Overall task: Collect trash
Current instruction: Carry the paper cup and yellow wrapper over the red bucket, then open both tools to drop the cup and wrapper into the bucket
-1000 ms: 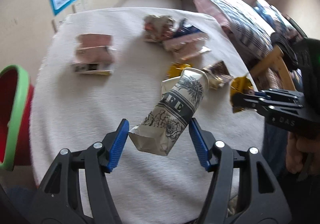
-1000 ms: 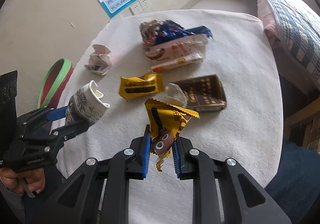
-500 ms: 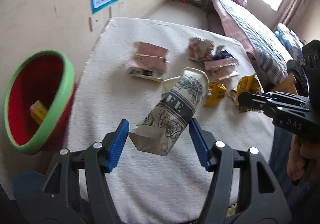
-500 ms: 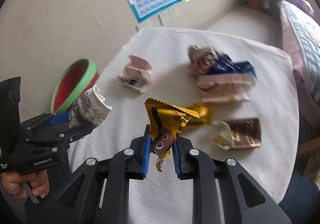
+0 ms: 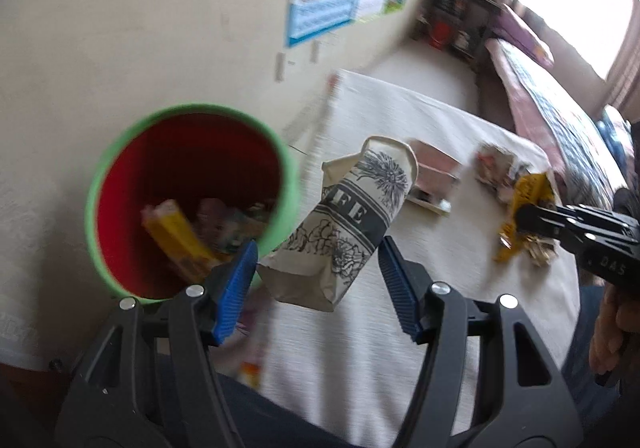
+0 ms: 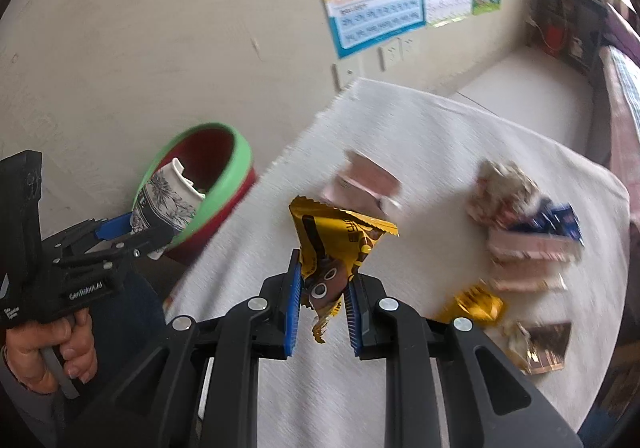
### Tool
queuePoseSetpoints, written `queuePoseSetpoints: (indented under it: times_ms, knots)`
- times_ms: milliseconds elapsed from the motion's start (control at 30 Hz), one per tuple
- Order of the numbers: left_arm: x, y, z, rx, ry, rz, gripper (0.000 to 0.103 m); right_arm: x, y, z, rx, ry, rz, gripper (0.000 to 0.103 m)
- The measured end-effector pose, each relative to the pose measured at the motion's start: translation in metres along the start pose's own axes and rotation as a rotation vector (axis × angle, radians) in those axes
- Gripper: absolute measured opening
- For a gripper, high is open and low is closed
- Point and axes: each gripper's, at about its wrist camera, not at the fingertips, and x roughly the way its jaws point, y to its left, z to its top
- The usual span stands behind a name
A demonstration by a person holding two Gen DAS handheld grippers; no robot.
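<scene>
Left hand-held gripper (image 5: 316, 280), jaws part open around a crumpled printed paper coffee cup (image 5: 344, 224), has swung from over the tabletop (image 5: 400, 328) to beside the green-rimmed red bin (image 5: 120, 152), now just to its left with wrappers inside. Right hand-held gripper (image 6: 320, 312), to its right, stays clamped on a yellow snack wrapper (image 6: 336, 244). Both pieces look ready to drop; more wrappers remain on the cloth beyond.

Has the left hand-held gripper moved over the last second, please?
Yes. The left hand-held gripper, shut on the crushed paper cup, has swung left off the table to the green-rimmed bin.
</scene>
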Motion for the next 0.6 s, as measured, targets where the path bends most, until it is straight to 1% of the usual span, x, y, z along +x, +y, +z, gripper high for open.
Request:
queuePoseSetpoints:
  times_ms: [167,333,600]
  knots:
    - [-0.009,0.042,0.007,-0.067,-0.028,0.056,0.06,0.015,0.032,0.022,-0.056,-0.005,0.029,0.019]
    - [-0.013,0.076,0.008,-0.124,-0.04,0.089,0.06,0.033,0.063,0.04,-0.101,-0.005,0.057,0.019]
    - [-0.013,0.103,0.006,-0.187,-0.057,0.114,0.06,0.064,0.105,0.063,-0.158,0.011,0.092,0.019]
